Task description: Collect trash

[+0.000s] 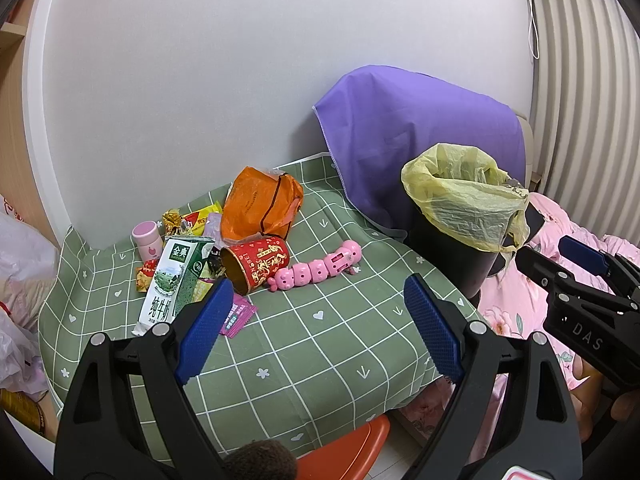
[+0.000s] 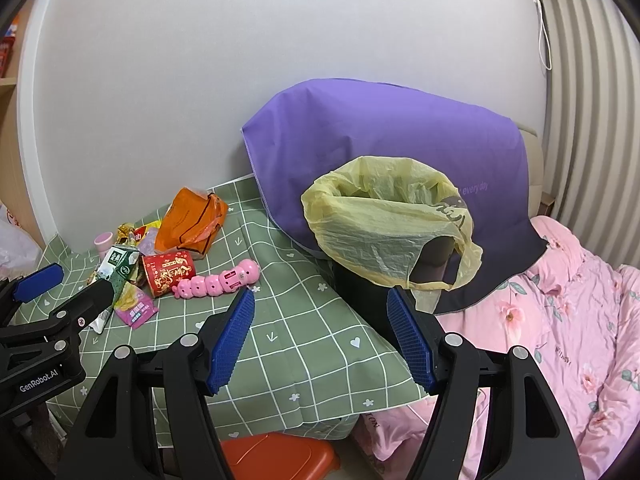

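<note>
Trash lies in a heap at the far left of the green checked tablecloth (image 1: 320, 344): a green-white milk carton (image 1: 170, 280), a red paper cup (image 1: 256, 265) on its side, an orange bag (image 1: 260, 206), a magenta sachet (image 1: 237, 317), and small wrappers (image 1: 188, 220). A black bin with a yellow liner (image 1: 460, 196) stands at the table's right; it also shows in the right wrist view (image 2: 384, 216). My left gripper (image 1: 316, 328) is open and empty, above the cloth near the carton. My right gripper (image 2: 320, 340) is open and empty, in front of the bin.
A pink caterpillar toy (image 1: 320, 268) lies beside the red cup. A small pink bottle (image 1: 147, 239) stands behind the carton. A purple cloth (image 2: 380, 140) drapes behind the bin. A pink floral quilt (image 2: 560, 320) lies right. An orange stool (image 2: 276, 456) sits below the table edge.
</note>
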### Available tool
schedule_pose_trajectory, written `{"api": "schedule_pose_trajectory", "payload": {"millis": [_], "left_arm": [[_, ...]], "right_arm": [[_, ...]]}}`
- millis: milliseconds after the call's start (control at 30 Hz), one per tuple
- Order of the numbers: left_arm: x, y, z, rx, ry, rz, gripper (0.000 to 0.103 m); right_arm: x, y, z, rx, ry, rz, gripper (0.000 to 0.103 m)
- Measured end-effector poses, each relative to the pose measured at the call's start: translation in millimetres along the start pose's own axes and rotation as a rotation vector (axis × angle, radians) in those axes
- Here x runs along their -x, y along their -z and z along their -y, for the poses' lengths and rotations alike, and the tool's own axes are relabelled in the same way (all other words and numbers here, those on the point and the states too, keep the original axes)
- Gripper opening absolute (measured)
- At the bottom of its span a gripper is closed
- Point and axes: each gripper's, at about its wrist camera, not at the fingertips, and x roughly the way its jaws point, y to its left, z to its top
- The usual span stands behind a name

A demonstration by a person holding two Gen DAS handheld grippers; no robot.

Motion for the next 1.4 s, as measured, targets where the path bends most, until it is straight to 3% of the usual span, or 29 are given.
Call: {"api": "schedule_pose_trajectory", "payload": {"millis": [1400], "left_arm": [[-10,3,-14,0.011,-0.021,0.001,0.083]], "right_arm": [[-10,4,1,0.023,0.015,-0.008,0.065]]}}
